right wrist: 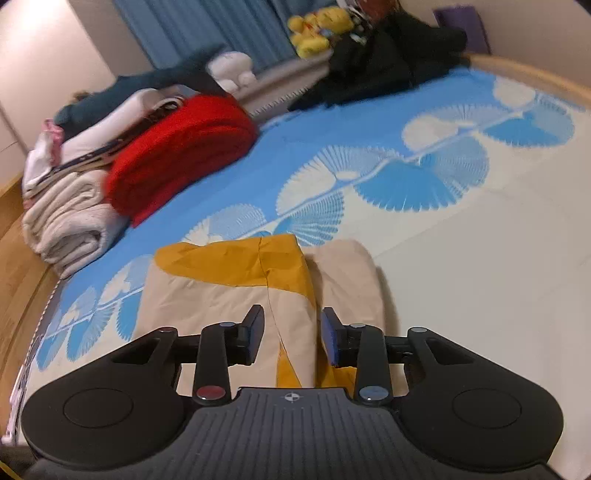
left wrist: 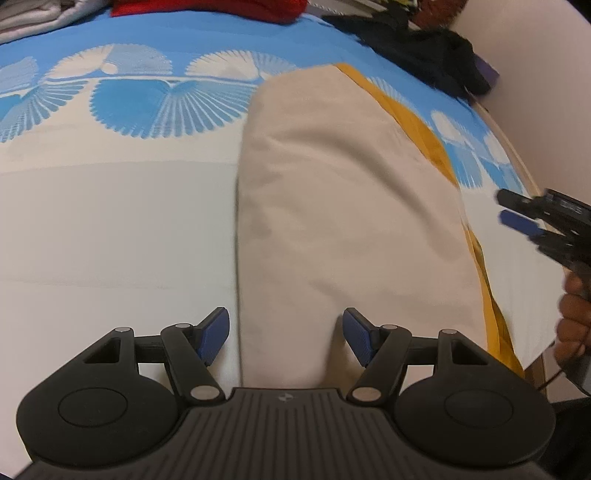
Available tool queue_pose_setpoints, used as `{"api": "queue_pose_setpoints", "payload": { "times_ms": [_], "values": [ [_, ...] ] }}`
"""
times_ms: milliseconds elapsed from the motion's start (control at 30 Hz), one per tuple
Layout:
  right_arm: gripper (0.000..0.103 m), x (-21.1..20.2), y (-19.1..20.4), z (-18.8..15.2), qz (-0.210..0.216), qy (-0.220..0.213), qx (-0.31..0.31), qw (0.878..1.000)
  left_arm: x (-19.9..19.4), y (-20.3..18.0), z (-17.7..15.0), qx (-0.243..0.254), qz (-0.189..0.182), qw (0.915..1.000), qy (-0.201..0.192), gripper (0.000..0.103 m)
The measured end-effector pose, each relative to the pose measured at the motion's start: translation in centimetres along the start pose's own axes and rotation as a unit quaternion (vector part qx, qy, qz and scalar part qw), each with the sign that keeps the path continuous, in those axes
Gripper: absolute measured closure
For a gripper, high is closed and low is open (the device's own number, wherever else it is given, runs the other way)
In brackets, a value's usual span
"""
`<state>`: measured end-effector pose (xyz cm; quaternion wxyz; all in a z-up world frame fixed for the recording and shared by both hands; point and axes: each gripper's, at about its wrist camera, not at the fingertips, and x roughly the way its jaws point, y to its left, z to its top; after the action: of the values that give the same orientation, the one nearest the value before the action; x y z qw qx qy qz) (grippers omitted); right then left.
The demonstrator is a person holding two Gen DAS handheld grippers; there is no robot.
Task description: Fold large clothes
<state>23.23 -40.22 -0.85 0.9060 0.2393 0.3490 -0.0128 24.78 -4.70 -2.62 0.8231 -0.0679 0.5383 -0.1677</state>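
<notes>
A beige garment with mustard-yellow trim (left wrist: pixel 343 206) lies folded into a long strip on the bed. My left gripper (left wrist: pixel 286 338) is open, its blue pads on either side of the strip's near end, holding nothing. In the right wrist view the same garment (right wrist: pixel 229 295) shows beige with a yellow band at its far end. My right gripper (right wrist: pixel 291 336) is open above the garment's fold and empty. It also shows at the right edge of the left wrist view (left wrist: pixel 517 214), beside the garment's yellow edge.
The bed sheet (left wrist: pixel 110 221) is white with blue fan patterns. A folded red blanket (right wrist: pixel 177 155) and stacked cream and white clothes (right wrist: pixel 70 218) sit at the bed's far end. A black clothing pile (right wrist: pixel 384 66) and yellow plush toys (right wrist: pixel 317 29) lie beyond. The wooden bed frame (right wrist: pixel 22 273) borders it.
</notes>
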Motion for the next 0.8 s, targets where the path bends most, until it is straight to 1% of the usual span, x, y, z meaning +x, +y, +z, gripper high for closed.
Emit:
{"api": "queue_pose_setpoints", "payload": {
  "times_ms": [33, 100, 167, 233, 300, 333, 367, 400, 433, 500, 533, 567, 633, 667, 733, 800],
  "values": [
    [0.062, 0.9, 0.1, 0.3, 0.001, 0.006, 0.008, 1.0, -0.1, 0.2, 0.2, -0.002, -0.002, 1.0, -0.002, 0.03],
    [0.055, 3.1, 0.5, 0.7, 0.001, 0.022, 0.02, 1.0, -0.3, 0.6, 0.1, -0.005, -0.006, 1.0, -0.004, 0.03],
    [0.054, 5.1, 0.8, 0.9, -0.013, 0.037, 0.025, 0.999, -0.1, 1.0, -0.1, -0.009, -0.008, 0.9999, -0.007, 0.03],
    [0.054, 7.1, 0.6, 1.1, -0.023, 0.054, 0.036, 0.998, -0.2, 1.8, -0.3, -0.015, -0.006, 0.9999, -0.002, 0.03],
    [0.055, 8.6, 0.1, 1.1, -0.031, 0.066, 0.05, 0.996, 0.0, 2.6, 0.2, -0.02, -0.015, 0.9997, -0.007, 0.03],
    [0.06, 9.0, -0.2, 1.2, -0.03, 0.066, 0.057, 0.996, -0.1, 2.7, 0.3, -0.023, -0.02, 0.9995, -0.007, 0.03],
    [0.094, 9.2, -0.3, 1.3, -0.026, 0.06, 0.061, 0.996, 0.0, 2.7, 0.5, -0.026, -0.024, 0.9994, -0.006, 0.03],
    [0.1, 9.0, -0.4, 1.7, -0.02, 0.047, 0.064, 0.997, 0.1, 2.7, 0.6, -0.026, -0.029, 0.9992, -0.005, 0.03],
    [0.101, 8.3, -0.3, 2.1, -0.007, 0.023, 0.069, 0.997, 0.1, 2.5, 0.6, -0.023, -0.033, 0.9992, -0.003, 0.03],
    [0.102, 6.3, -0.6, 3.0, 0.033, -0.04, 0.082, 0.995, 0.4, 1.8, 0.5, -0.009, -0.04, 0.9992, 0.003, 0.03],
    [0.102, 6.0, -0.9, 3.1, 0.028, -0.053, 0.084, 0.995, 0.6, 1.3, 0.5, 0.001, -0.039, 0.9992, 0.008, 0.03],
    [0.102, 6.3, -1.4, 3.0, -0.011, -0.046, 0.085, 0.995, 0.9, 0.9, 0.3, 0.011, -0.039, 0.9991, 0.017, 0.029],
    [0.103, 8.0, -2.6, 2.2, -0.097, 0.004, 0.088, 0.991, 1.5, 0.2, -0.1, 0.03, -0.03, 0.9986, 0.032, 0.029],
    [0.103, 8.6, -3.0, 1.7, -0.126, 0.024, 0.086, 0.988, 1.7, 0.0, -0.4, 0.036, -0.023, 0.9984, 0.036, 0.029],
    [0.103, 8.9, -3.1, 1.3, -0.145, 0.034, 0.079, 0.986, 1.5, 0.0, -0.6, 0.04, -0.021, 0.9984, 0.035, 0.029],
    [0.103, 8.7, -2.6, 1.1, -0.151, 0.034, 0.06, 0.986, 1.0, 0.6, -0.5, 0.025, -0.042, 0.9985, 0.026, 0.029]
  ]
}}
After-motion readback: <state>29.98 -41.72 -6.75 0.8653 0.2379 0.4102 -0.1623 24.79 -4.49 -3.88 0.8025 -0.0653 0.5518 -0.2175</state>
